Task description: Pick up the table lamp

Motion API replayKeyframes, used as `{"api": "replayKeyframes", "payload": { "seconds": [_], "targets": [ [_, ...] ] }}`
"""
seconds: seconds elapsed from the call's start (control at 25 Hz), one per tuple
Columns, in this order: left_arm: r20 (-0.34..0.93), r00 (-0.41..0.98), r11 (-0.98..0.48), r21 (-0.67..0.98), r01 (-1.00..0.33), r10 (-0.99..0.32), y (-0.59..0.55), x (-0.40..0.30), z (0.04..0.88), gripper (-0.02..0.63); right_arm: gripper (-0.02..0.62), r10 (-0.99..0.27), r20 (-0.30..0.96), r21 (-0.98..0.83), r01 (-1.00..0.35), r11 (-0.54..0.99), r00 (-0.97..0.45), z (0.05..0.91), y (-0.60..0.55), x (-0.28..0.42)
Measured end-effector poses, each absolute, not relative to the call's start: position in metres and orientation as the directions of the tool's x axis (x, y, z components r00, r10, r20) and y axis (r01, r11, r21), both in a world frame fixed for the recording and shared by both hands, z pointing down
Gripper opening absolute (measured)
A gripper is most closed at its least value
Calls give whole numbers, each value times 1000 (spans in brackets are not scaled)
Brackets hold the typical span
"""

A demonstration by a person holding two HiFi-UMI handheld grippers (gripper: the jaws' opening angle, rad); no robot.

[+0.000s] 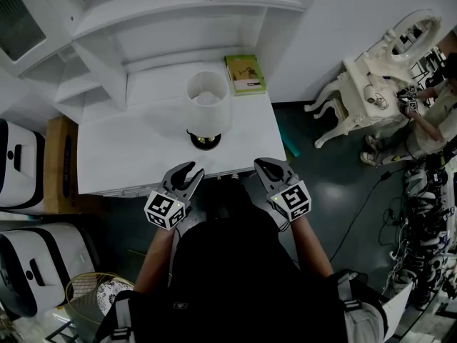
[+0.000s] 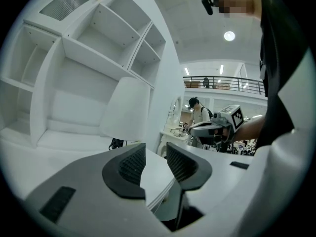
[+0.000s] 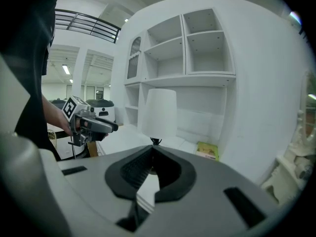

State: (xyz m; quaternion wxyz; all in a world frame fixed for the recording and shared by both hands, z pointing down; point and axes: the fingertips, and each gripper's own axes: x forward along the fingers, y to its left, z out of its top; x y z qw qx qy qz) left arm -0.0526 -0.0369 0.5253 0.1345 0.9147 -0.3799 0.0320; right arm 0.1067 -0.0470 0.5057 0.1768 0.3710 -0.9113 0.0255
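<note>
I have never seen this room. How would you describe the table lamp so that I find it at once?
Look at the white desk with shelves above it. Near its middle stands the table lamp, a white shade on a dark round base. Its only neighbour is a flat green book at the back right; the lamp alone stands upright.

The place was a staged home set inside a large hall: white desk (image 1: 107, 156) with shelving (image 1: 171, 13), ornate vanity table (image 1: 360, 73), floor cables (image 1: 421, 220), mezzanine railing (image 2: 222, 84).
</note>
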Motion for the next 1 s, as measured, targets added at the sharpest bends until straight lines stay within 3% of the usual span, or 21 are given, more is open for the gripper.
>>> {"api": "replayKeyframes", "payload": {
  "seconds": [0.36,1.0],
  "targets": [
    [216,682,-652,198,-732,-699,-71,-48,551,196,9,-655,368,85,-677,731,-660,513,-67,119],
    [283,673,-641,208,-738,-683,-131,-36,618,210,9,-649,416,69,-690,720,-637,529,-82,143]
  ]
}}
